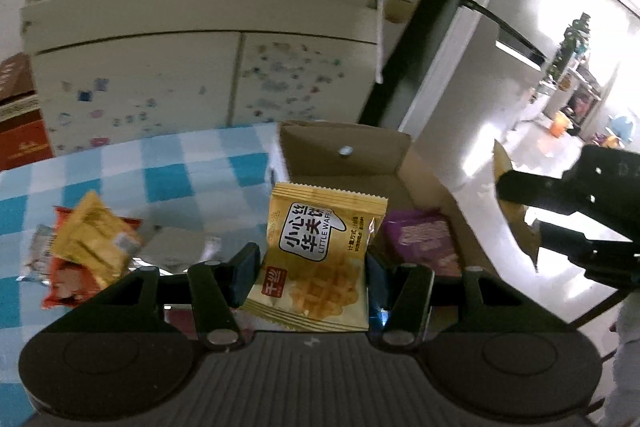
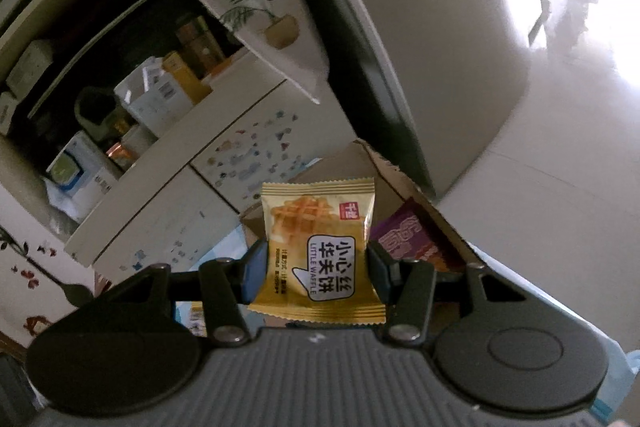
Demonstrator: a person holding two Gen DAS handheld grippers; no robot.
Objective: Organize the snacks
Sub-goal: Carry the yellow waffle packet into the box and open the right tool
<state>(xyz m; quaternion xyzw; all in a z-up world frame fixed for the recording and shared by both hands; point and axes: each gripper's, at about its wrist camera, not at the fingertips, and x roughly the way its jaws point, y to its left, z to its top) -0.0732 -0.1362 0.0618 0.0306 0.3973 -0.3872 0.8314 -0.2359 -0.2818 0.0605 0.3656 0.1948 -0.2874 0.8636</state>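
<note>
My left gripper (image 1: 312, 271) is shut on a yellow Little Waffle packet (image 1: 320, 251), held upright above the near end of an open cardboard box (image 1: 348, 151). A purple packet (image 1: 420, 241) lies inside that box. At the right of the left wrist view, my right gripper (image 1: 518, 211) grips a second yellow packet (image 1: 516, 227), seen edge-on. In the right wrist view the right gripper (image 2: 316, 267) is shut on its waffle packet (image 2: 316, 227), with the box (image 2: 384, 167) and the purple packet (image 2: 408, 235) just beyond it.
A yellow packet (image 1: 94, 235) and a red packet (image 1: 64, 287) lie in a pile of snacks on the blue-checked tablecloth (image 1: 168, 167) at the left. Behind stands a white cabinet (image 1: 200, 79) with stickers and crowded shelves. Shiny floor (image 2: 560, 107) stretches away on the right.
</note>
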